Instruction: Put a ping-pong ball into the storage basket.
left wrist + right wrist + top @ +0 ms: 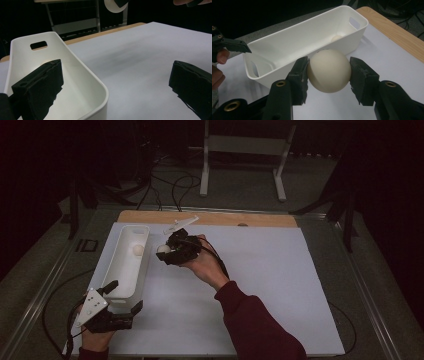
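Beside the white bin's right wall, toward the table's far left area, the right gripper holds a cream ball, its two pads pressed on opposite sides of it. It is carried above the white sheet, just short of the rim, presumably to be dropped inside, where a second ball already lies near the far end. At the near left corner the left gripper straddles the bin's near end wall with its jaws wide, one inside the bin and one outside over the sheet, not pinching it. That placement looks meant to keep the light bin from sliding.
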A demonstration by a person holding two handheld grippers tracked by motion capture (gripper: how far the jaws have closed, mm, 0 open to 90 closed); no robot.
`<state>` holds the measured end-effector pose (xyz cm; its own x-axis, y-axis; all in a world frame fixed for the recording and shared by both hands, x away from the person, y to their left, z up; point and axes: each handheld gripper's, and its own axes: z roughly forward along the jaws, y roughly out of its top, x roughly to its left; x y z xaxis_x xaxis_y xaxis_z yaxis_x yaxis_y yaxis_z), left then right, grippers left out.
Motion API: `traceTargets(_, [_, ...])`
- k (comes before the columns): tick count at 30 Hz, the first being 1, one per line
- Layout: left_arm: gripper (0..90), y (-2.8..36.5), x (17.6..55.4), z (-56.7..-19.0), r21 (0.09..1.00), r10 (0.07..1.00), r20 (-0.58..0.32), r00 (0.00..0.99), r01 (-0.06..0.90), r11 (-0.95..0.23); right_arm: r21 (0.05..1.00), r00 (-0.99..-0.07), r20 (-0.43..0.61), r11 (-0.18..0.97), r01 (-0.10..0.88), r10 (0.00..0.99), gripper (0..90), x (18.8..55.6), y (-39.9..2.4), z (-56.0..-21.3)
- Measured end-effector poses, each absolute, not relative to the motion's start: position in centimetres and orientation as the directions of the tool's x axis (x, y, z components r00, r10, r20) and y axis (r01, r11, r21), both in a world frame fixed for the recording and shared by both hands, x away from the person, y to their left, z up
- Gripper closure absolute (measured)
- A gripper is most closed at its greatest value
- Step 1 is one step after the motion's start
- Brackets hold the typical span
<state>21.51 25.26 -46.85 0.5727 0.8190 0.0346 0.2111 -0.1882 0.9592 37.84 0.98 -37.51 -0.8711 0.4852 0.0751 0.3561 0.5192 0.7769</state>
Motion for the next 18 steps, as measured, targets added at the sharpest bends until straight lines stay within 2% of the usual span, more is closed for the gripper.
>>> traceTargets(18, [0.0, 25.3, 21.5, -46.8, 0.96, 0.82, 0.032, 0.571, 0.21, -0.184, 0.788, -0.888, 0.077, 0.518, 0.333, 0.454, 50.7, 37.4, 2.6, -37.3])
